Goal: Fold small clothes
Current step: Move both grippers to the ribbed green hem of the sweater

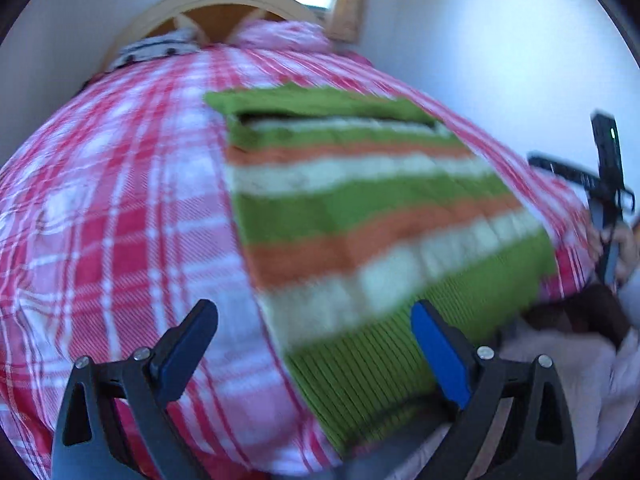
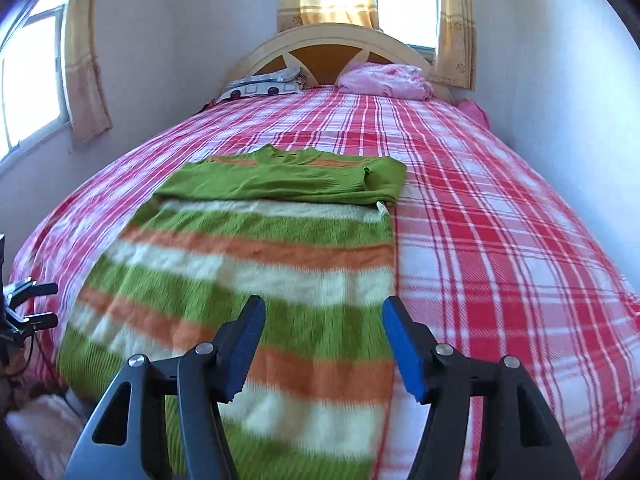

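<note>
Both sets of jaws stand apart and empty. The right gripper hovers over the hem end of the green, orange and cream striped knitted sweater; the left gripper hangs over its left edge. The sweater lies flat on the red-and-white plaid bedspread, sleeves folded across the chest, probably ready for a hem-to-collar fold. Only the right view shows the collar sharply; the left view is blurred.
</note>
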A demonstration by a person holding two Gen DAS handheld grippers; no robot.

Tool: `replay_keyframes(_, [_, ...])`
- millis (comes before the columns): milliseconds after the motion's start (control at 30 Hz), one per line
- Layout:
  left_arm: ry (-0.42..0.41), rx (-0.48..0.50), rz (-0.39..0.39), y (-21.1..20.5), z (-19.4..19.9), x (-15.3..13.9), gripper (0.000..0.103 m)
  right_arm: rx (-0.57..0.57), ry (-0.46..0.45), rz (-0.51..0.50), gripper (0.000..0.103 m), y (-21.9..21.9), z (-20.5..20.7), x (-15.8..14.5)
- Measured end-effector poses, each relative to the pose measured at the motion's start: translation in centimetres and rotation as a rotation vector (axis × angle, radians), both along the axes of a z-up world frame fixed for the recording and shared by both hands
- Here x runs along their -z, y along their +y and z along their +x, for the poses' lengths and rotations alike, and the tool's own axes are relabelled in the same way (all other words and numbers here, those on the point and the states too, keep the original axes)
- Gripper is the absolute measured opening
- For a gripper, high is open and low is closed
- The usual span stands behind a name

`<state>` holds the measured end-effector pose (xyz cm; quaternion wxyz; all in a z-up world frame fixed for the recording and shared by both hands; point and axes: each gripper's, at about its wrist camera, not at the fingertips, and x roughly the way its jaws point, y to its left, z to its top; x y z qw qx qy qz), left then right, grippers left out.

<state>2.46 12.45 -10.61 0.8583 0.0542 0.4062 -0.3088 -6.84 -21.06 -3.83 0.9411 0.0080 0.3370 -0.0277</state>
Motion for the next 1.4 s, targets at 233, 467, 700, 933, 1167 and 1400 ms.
replay_keyframes(233, [0.097, 0.06, -0.023, -0.9, -2.9, 2.3, 0.099, -0.003, 0.018, -0.026, 0.062, 0.4, -4.9, 1.1])
replay_keyframes(467, [0.166, 0.005, -0.125, -0.1, -2.5, 3.0, 0.098, 0.004, 0.061, -0.093, 0.062, 1.0, -7.7, 1.8])
replay_keyframes(700, [0.302, -0.053, -0.291, 2.4, -0.9, 2.6, 0.098, 0.019, 0.036, -0.048, 0.062, 0.8, -8.3, 1.4])
replay_keyframes(933, [0.228, -0.063, -0.141, 0.4, -1.6, 2.6, 0.05, 0.046, 0.101, -0.021, 0.062, -0.1, -7.8, 3.4])
replay_keyframes(1167, [0.221, -0.014, -0.139, -0.4, -2.6, 2.9, 0.059, 0.053, 0.148, 0.053, 0.062, -1.3, -8.1, 5.1])
replay_keyframes(1400, [0.282, -0.045, -0.065, -1.5, -2.4, 5.0, 0.059, 0.014, 0.18, 0.036, 0.062, 0.2, -7.9, 6.7])
